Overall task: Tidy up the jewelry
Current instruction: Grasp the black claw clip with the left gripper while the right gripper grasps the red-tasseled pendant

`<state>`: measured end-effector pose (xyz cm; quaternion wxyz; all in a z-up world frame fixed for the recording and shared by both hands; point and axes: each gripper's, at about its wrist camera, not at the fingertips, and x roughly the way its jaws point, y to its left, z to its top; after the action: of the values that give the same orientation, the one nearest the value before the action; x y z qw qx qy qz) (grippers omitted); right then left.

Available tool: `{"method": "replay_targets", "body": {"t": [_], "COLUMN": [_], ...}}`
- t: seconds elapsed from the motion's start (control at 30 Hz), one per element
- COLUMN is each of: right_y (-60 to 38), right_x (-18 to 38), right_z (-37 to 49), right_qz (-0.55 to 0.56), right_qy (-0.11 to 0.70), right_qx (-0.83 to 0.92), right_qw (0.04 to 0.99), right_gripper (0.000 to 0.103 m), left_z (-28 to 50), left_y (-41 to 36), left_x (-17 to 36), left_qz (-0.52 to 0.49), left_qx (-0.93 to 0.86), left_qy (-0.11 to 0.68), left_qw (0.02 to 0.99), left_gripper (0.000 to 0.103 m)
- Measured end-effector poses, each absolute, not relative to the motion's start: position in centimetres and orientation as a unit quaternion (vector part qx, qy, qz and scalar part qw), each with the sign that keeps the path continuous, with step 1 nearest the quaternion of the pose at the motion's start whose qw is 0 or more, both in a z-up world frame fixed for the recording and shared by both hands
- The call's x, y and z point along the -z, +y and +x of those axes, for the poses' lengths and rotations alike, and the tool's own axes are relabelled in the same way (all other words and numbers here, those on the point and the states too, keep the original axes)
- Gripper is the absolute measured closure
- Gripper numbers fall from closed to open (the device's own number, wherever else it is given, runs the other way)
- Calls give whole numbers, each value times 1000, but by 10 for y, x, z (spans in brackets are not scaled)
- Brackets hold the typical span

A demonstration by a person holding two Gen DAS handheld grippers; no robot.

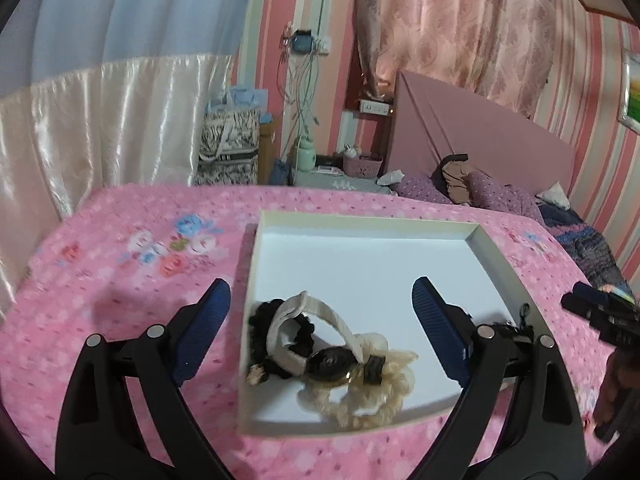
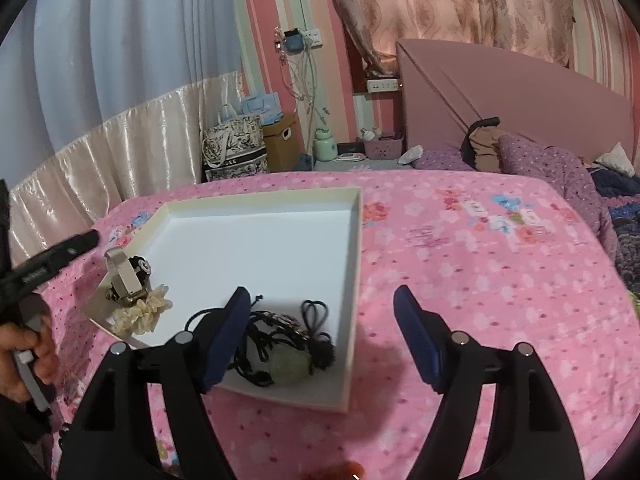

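Pink floral bedspread [image 2: 480, 280]; white shallow box [image 1: 360, 256] on it. Left gripper [image 1: 320, 320] wide open, empty, above box. Right gripper [image 2: 320, 336] wide open, empty. Watch [image 1: 320, 344] on scrunchies at 6 o'clock; black cords [image 2: 280, 336] at 5

Bare tray [image 1: 360, 264] floor beyond scrunchies [image 1: 360, 384]

Home bedroom: bed [image 2: 480, 260], curtains [image 2: 460, 8].
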<state>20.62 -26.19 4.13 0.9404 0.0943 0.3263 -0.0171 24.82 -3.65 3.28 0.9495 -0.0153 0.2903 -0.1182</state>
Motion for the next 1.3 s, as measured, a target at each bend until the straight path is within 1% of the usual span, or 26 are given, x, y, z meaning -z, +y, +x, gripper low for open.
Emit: {"method": "replay_targets", "body": {"t": [0.07,0.2,0.33,0.43,0.57,0.7,0.73,0.77,0.83,0.9,0.93,1.0,1.07,1.1,1.13,1.17,1.2,1.23,1.27,1.3], "right_y": [-267,-275,-286,-283,-276,-262,-260,-257,-251,-248,-247,-248,-249,-251,-251,-251,-251,-252,-253,-254], "right_x": [-48,-42,-22,-10,10,24,25,27,32,34,34,34,33,33,33,33,32,32,31,30], "right_z": [191,152,115,93,61,60,61,63,67,67,66,66,65,64,64,64,64,63,62,62], "right_qz": [87,62,85,86,100,78,73,65,51,40,38,39,42,45,46,48,50,52,56,60], "right_qy": [327,347,371,380,394,417,419,424,432,432,431,430,428,427,426,425,424,422,419,416], "right_qx": [21,32,45,41,33,28,28,31,36,40,39,38,37,37,37,37,36,35,35,33], "right_qw": [941,935,924,920,913,905,905,903,900,900,901,901,902,902,903,903,904,904,905,907], "right_gripper": [29,29,29,29,29,30,33,41,49,54,64,67,75,76,81,88,90,91,92,92], "left_z": [230,191,143,113,85,73,72,72,68,66,63,59,61,62,63,63,62,60,59,58], "left_y": [-30,-7,9,2,-8,-19,-22,-23,-27,-33,-38,-45,-50,-51,-56,-61,-66,-74,-80,-84], "left_x": [-39,-37,-13,7,29,40,39,38,39,42,43,45,47,49,51,53,54,58,59,59], "left_qz": [6,27,25,44,41,42,44,45,48,54,59,71,74,73,76,79,83,91,96,99], "left_qx": [114,111,112,125,149,163,164,165,168,179,184,186,192,196,204,215,223,235,243,249], "left_qy": [287,295,321,337,368,378,377,376,376,379,381,379,384,387,392,397,400,406,407,406], "left_qw": [951,949,940,932,917,910,911,911,910,906,904,904,900,898,894,889,885,878,875,874], "left_gripper": [9,8,8,8,8,8,8,8,8,8,8,8,8,9,15,24,30,42,51,56]}}
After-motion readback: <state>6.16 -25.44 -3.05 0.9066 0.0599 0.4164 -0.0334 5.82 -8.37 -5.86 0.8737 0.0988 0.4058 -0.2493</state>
